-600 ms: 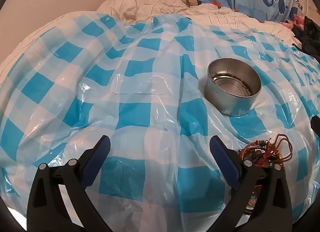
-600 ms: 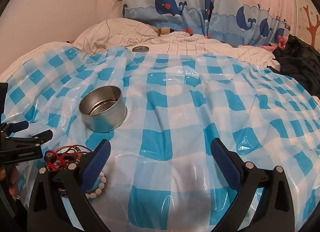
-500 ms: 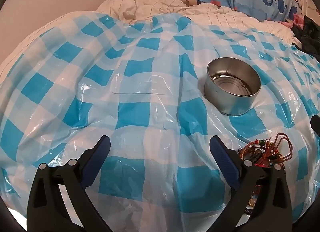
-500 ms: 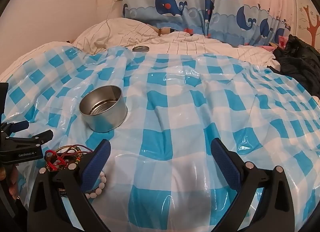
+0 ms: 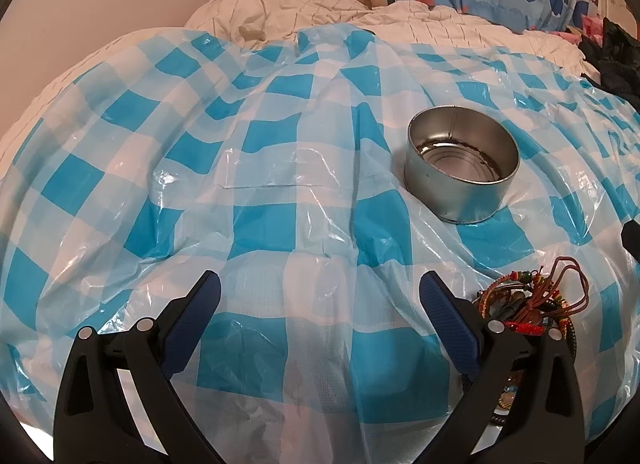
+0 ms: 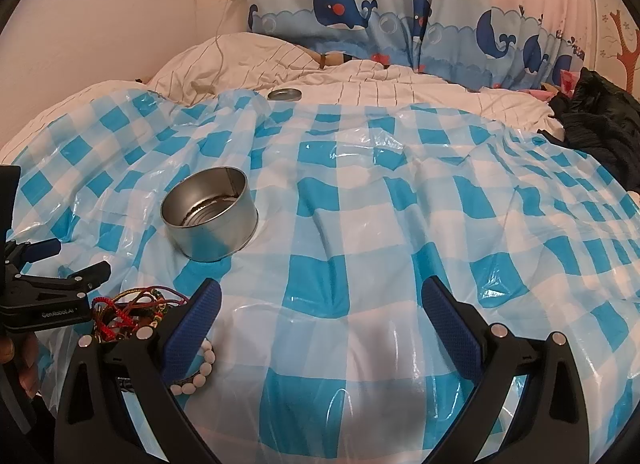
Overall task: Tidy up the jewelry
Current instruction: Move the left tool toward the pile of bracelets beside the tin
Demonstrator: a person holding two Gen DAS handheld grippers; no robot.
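Metal tin (image 5: 460, 183) upright, mouth up; bracelet tangle (image 5: 532, 304) near.

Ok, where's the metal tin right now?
The metal tin stands upright on the checked plastic sheet, left of centre in the right wrist view, just beyond the tangle of bracelets near the left hand-held gripper.

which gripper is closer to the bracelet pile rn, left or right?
Hard to call. The left gripper has the bracelet pile right beside its right finger. The right gripper has the pile just beside its left finger. Both open, neither touching.
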